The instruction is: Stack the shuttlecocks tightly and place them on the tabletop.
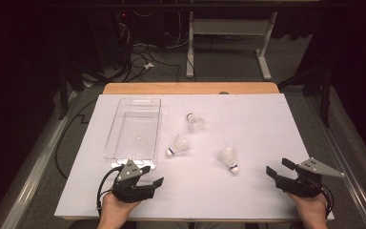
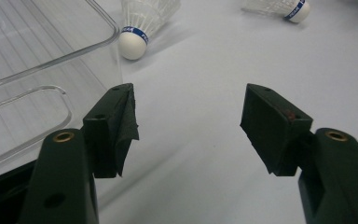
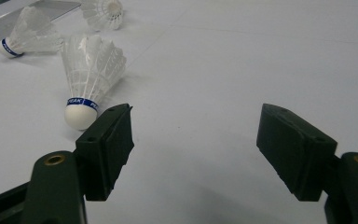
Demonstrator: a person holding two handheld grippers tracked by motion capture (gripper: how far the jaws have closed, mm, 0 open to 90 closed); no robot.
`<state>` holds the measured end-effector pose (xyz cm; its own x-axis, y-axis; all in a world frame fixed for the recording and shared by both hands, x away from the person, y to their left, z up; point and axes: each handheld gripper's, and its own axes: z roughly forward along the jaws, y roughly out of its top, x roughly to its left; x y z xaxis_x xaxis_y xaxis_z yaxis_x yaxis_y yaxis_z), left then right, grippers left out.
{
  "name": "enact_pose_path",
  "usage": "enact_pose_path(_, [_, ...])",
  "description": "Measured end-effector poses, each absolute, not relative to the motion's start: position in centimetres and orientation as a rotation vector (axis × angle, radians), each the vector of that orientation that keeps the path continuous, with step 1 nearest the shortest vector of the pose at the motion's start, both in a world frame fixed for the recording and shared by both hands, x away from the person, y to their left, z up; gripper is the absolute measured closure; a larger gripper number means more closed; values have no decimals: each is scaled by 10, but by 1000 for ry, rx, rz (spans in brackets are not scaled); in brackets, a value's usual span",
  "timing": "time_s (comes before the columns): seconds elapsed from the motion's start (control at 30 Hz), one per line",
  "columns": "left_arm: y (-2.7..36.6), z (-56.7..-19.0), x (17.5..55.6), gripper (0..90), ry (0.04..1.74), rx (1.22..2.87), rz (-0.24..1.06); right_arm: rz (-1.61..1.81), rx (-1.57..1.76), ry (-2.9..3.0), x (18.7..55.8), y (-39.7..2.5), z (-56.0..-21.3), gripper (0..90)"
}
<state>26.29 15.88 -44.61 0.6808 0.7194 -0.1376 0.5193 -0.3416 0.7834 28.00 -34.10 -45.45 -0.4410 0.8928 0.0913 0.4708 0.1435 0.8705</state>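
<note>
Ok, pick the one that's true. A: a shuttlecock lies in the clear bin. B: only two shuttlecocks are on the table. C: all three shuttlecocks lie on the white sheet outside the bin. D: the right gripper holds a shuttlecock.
C: the three shuttlecocks lie on the sheet, right of the bin, and both grippers are open and hold nothing.

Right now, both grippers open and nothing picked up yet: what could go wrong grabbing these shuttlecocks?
1. The right gripper is open beside the nearest shuttlecock, which lies on its side; a squeeze on the feathers could crush them or make it roll away.
2. The left gripper sits close to the clear bin; a swing toward the middle shuttlecock might knock the bin's wall.
</note>
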Motion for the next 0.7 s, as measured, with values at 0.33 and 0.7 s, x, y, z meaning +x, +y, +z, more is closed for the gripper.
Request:
enact_pose_path(0.33, [150,-446,266,389,966,2045,289,1237,1297,1978,280,-340,-454,273])
enact_pose_path(0.7, [134,-442,271,399,970,2078,258,1243,1292,1969,279,-341,-454,281])
